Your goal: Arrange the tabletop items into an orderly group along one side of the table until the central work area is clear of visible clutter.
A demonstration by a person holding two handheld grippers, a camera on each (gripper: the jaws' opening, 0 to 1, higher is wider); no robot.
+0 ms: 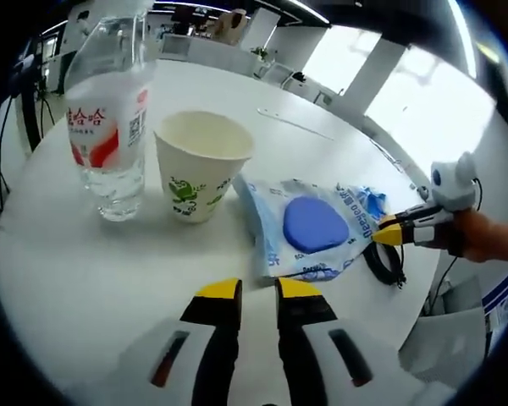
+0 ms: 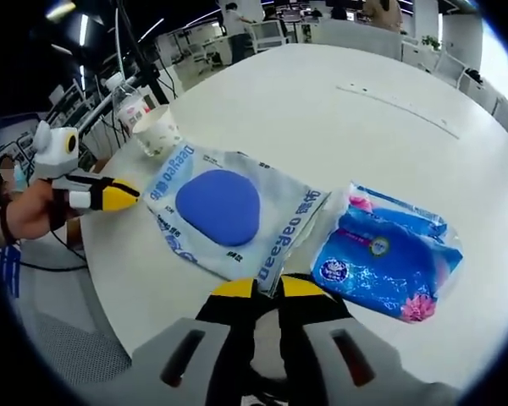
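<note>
Two hand-held grippers at a wipes pack on the white surface.

The right hand-held gripper (image 2: pixel 267 288) pinches the near edge of the wipes pack (image 2: pixel 224 211) between its yellow tips. The pack lies flat, its long axis going away to the left toward the paper cup (image 2: pixel 157 131). The left hand-held gripper (image 1: pixel 258 292) hovers low over the surface (image 1: pixel 85 271), its jaws slightly apart and holding nothing. The water bottle (image 1: pixel 110 118) stands upright just beside the cup. A blue tissue pack (image 2: pixel 385 254) lies near the wipes pack, on its right.
</note>
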